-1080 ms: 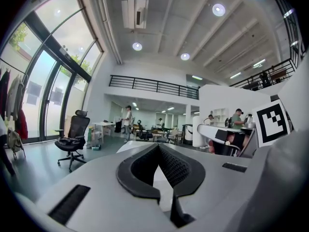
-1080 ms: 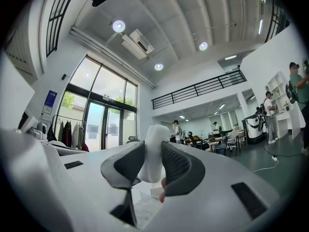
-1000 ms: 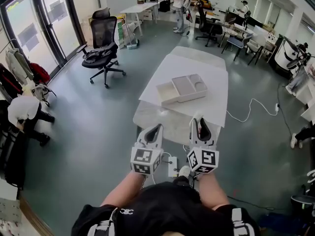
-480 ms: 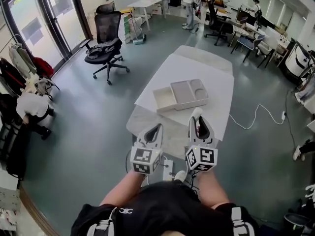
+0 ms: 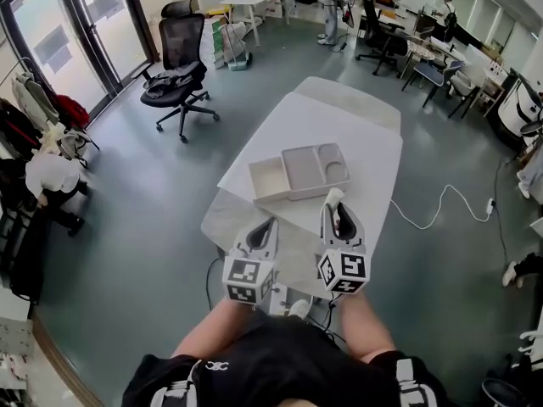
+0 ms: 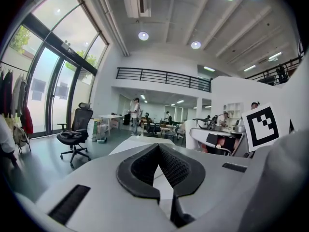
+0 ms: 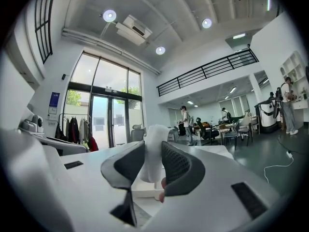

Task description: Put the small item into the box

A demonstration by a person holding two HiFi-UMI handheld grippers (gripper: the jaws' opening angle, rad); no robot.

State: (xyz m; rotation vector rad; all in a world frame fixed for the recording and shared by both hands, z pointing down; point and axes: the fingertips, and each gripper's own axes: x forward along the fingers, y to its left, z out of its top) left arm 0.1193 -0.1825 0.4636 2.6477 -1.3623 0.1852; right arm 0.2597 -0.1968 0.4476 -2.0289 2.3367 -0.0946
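Note:
A pale, shallow box with several compartments lies on the white table; its near edge also shows under the jaws in the right gripper view. My right gripper is shut on a small white item that sticks up between its dark pads, just short of the box's near right corner. My left gripper hangs over the table's near end, left of the right one. It is shut, its tips touching, with nothing between them.
A black office chair stands on the grey floor to the far left. A crouching person and hanging coats are at the left wall. A white cable runs on the floor right of the table. Desks and people fill the back.
Both grippers have come forward towards the table, and the box now lies nearer to them. The white item stays in the right gripper.

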